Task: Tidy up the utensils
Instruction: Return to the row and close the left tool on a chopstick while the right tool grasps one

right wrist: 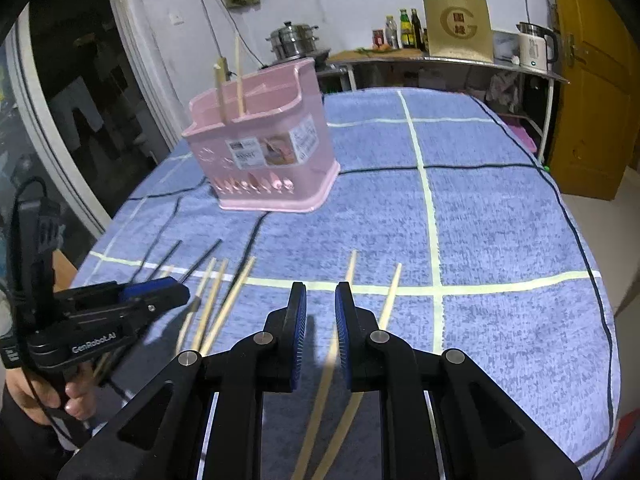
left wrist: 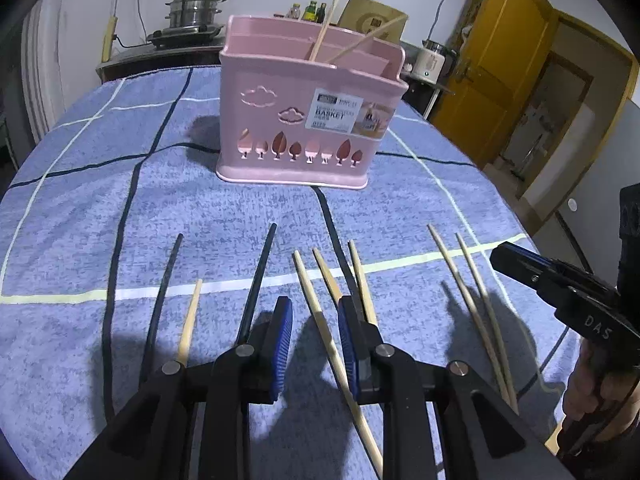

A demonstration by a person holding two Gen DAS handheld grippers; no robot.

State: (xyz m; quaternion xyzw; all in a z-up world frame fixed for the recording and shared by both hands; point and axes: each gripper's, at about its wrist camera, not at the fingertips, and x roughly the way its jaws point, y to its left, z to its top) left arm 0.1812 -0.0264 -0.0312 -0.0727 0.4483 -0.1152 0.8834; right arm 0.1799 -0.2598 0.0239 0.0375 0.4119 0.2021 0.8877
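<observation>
The left hand-held gripper and the right hand-held gripper both point forward and down, side by side, each with its blue-padded jaws slightly parted and gripping nothing, each held by one hand.

1. A blue checked cloth covers the tabletop.
2. A steel steamer pot stands by the wall.
3. Bottles stand beside a gold box.
4. A white kettle sits near the yellow door.
</observation>
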